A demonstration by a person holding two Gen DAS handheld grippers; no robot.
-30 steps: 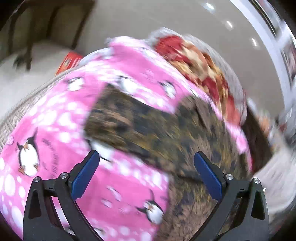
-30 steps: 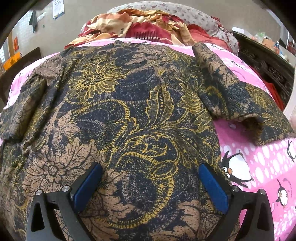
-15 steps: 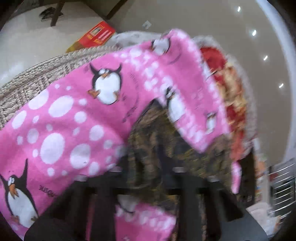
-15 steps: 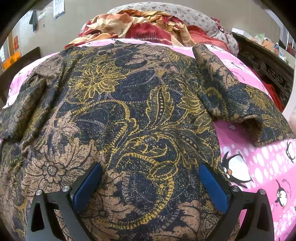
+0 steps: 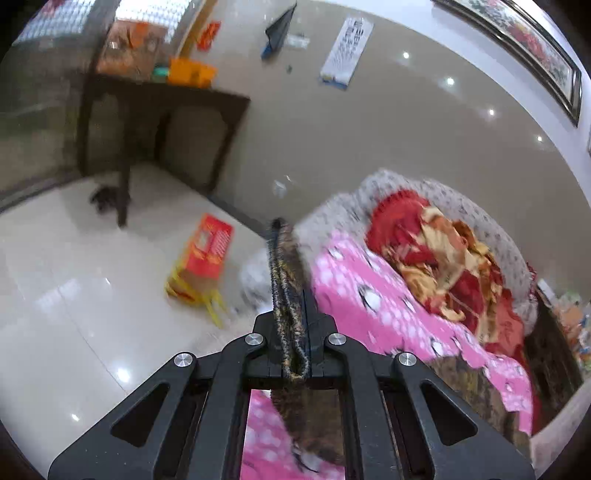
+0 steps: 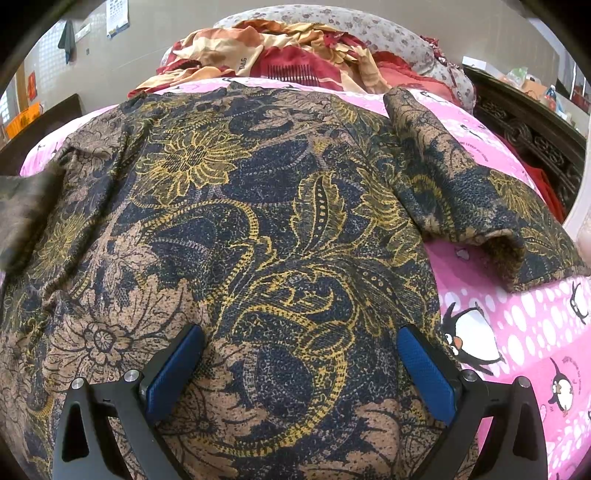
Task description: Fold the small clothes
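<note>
A dark floral shirt (image 6: 258, 206) in navy, tan and gold lies spread on a pink penguin blanket (image 6: 517, 332). Its right sleeve (image 6: 461, 192) lies out over the blanket. My right gripper (image 6: 299, 354) is open, its blue pads pressing down on the shirt's lower body. My left gripper (image 5: 291, 332) is shut on an edge of the shirt (image 5: 286, 280) and holds it lifted above the pink blanket (image 5: 369, 302). The lifted cloth shows blurred at the far left of the right wrist view (image 6: 22, 206).
A red and gold quilt (image 6: 280, 55) and a grey floral pillow (image 6: 369, 29) lie at the bed's head. A dark carved bed frame (image 6: 528, 136) stands on the right. On the floor left of the bed are a red box (image 5: 207, 254) and a dark table (image 5: 155, 122).
My left gripper came down open over the shirt's left side, shut on it and lifted it, swinging to face the room. My right gripper has stayed still on the shirt.
</note>
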